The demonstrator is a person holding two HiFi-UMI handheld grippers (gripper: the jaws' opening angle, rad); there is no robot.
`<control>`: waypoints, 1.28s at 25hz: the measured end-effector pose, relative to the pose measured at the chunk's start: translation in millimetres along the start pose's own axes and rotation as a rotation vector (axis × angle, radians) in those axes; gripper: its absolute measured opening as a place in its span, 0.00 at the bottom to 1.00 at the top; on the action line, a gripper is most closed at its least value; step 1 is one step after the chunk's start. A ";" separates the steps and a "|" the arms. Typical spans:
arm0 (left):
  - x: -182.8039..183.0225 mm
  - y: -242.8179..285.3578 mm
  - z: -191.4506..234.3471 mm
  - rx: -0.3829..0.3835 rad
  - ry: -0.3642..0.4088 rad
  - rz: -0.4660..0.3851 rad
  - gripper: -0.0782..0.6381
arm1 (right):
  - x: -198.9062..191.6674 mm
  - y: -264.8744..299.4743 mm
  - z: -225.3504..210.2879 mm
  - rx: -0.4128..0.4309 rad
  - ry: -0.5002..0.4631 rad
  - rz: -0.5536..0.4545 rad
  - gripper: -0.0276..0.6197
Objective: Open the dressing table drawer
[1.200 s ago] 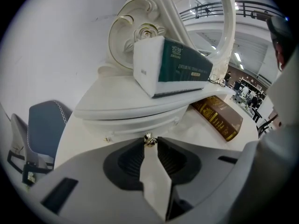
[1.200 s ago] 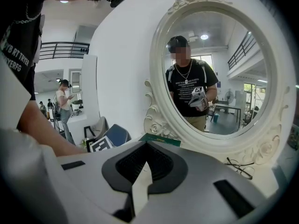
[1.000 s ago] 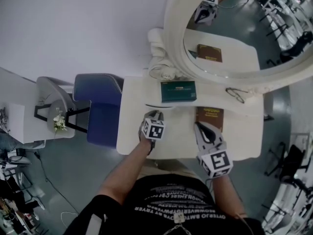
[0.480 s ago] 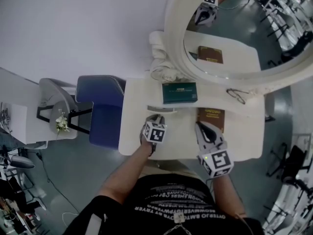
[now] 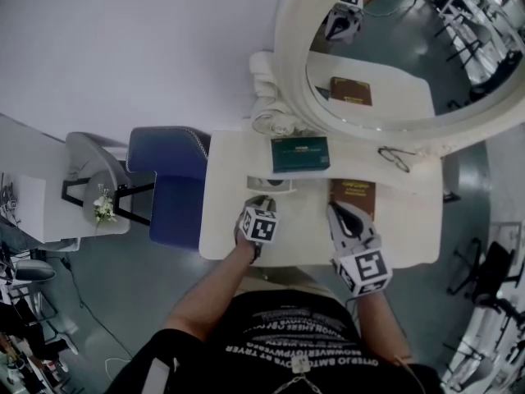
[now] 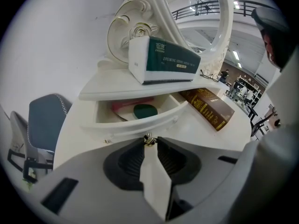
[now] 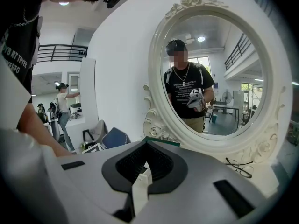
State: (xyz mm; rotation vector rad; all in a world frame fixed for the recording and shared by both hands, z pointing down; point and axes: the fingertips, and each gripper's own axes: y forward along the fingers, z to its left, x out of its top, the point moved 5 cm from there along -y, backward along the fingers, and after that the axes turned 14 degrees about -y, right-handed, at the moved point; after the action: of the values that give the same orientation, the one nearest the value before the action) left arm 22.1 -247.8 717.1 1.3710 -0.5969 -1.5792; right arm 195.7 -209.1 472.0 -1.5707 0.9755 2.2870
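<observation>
The white dressing table (image 5: 225, 228) has a small drawer (image 6: 140, 121) under its raised shelf, pulled partly out. Inside lie a pink item (image 6: 131, 104) and a dark green oval (image 6: 145, 110). My left gripper (image 6: 149, 139) is shut on the drawer's little gold knob (image 6: 149, 137). In the head view it (image 5: 263, 201) sits just in front of the open drawer (image 5: 271, 183). My right gripper (image 5: 336, 213) hovers over the tabletop near a brown book (image 5: 353, 194); its jaws (image 7: 146, 145) are together with nothing between them.
A green box (image 5: 299, 153) stands on the shelf above the drawer, glasses (image 5: 394, 159) lie to its right. The oval mirror (image 5: 369, 56) rises behind, with a rolled towel (image 5: 267, 97) at its left. A blue chair (image 5: 168, 183) and a side table (image 5: 102, 208) stand left.
The drawer has slid a little further out from under the shelf, with the left gripper drawing back slightly toward me. The right gripper has stayed where it was.
</observation>
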 end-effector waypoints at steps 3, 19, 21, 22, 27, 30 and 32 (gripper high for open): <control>0.8 -9.6 0.4 0.012 0.015 0.005 0.23 | 0.2 -3.4 2.5 0.000 0.000 -0.001 0.05; -20.7 -13.6 -3.6 0.006 -0.010 0.017 0.23 | -1.7 -15.9 7.9 -0.006 -0.014 -0.007 0.05; -23.3 -13.1 -5.4 -0.005 -0.012 0.014 0.23 | 0.9 -17.5 7.2 -0.010 -0.013 -0.013 0.05; -24.2 -13.4 -5.3 -0.005 -0.004 0.008 0.23 | 1.7 -18.1 7.2 -0.010 -0.012 -0.016 0.05; -27.3 -21.3 2.3 -0.007 0.025 -0.038 0.26 | 3.2 -16.9 5.1 -0.009 -0.012 -0.021 0.05; -31.7 -43.8 12.4 0.006 0.007 -0.049 0.26 | 4.7 -12.6 5.4 0.000 -0.002 -0.030 0.05; -31.7 -58.5 13.3 -0.005 -0.006 -0.081 0.25 | 5.4 -13.7 3.3 0.002 0.005 -0.032 0.05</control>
State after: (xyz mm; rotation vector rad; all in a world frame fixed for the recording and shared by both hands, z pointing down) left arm -11.3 -196.6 687.4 1.4027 -0.5471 -1.6484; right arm 197.9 -197.7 462.3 -1.5802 0.9459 2.2615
